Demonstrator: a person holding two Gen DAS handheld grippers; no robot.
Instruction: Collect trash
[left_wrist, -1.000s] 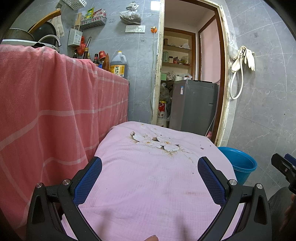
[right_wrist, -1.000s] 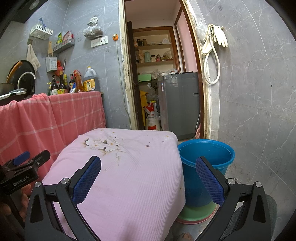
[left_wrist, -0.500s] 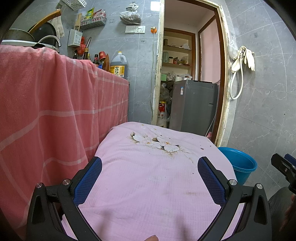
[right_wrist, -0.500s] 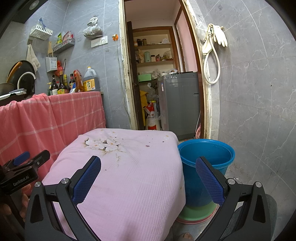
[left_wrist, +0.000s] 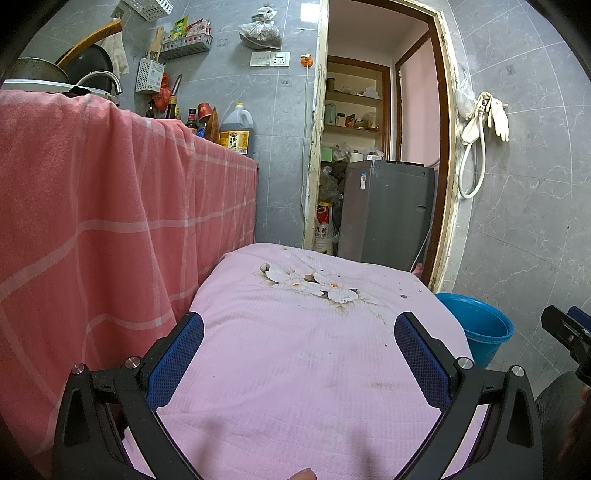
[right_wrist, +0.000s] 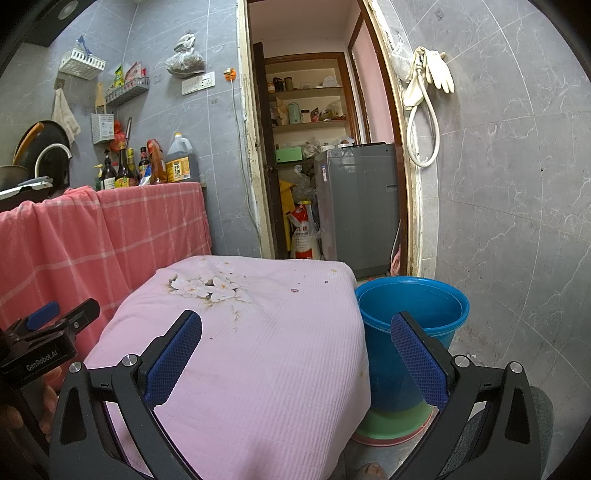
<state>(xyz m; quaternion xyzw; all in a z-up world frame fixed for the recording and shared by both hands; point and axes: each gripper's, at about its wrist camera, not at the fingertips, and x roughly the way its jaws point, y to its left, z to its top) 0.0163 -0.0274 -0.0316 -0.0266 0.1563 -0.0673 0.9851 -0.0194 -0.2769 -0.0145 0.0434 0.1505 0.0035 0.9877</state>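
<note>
Currently both idle: left gripper (left_wrist: 299, 343) and right gripper (right_wrist: 295, 341) spread wide, empty, hovering over the near edge of the pink-covered table (right_wrist: 258, 369). Trash crumbs (right_wrist: 294, 290) sit toward its far edge; blue bucket (right_wrist: 412, 314) beside its right edge, likely the drop target.

- Home kitchen: grey tiled walls (right_wrist: 509, 177), faucet (left_wrist: 99, 78) and wok (left_wrist: 86, 61) at the counter.
- Sauce bottles (right_wrist: 123, 168), oil jug (left_wrist: 236, 127).
- Pantry shelves (right_wrist: 308, 105) through the doorway; rubber gloves (right_wrist: 437, 70) hung beside it.
</note>
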